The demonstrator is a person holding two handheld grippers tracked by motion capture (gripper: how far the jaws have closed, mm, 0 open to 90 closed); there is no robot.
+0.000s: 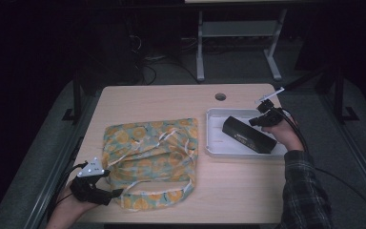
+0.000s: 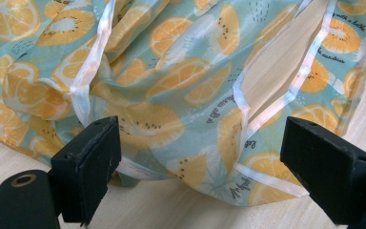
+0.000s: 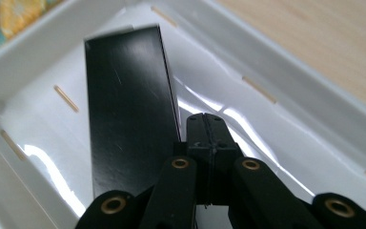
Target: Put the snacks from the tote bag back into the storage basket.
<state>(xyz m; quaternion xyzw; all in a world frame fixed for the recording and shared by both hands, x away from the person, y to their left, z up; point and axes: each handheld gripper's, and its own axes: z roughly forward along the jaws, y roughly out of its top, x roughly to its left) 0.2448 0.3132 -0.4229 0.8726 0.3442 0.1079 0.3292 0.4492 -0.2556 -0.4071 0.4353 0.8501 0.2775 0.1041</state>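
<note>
A fabric bag (image 1: 152, 152) printed with orange slices lies flat on the wooden table, its white straps loose on top. My left gripper (image 1: 110, 193) sits at the bag's near left corner. It is open, and the bag's edge (image 2: 171, 86) lies between and just beyond its jaws (image 2: 198, 167). A black rectangular box (image 1: 245, 135) lies slanted in a white tray (image 1: 209, 138) on the right. My right gripper (image 1: 256, 121) hovers over the tray's far side. Its jaws (image 3: 209, 136) are shut with nothing between them, right beside the box (image 3: 124, 105).
A round cable hole (image 1: 220, 97) is in the table's far edge above the tray. The tray's wall (image 3: 286, 71) has small slots. Bare wood runs along the far side and the front right. A desk frame (image 1: 200, 47) stands on the floor behind.
</note>
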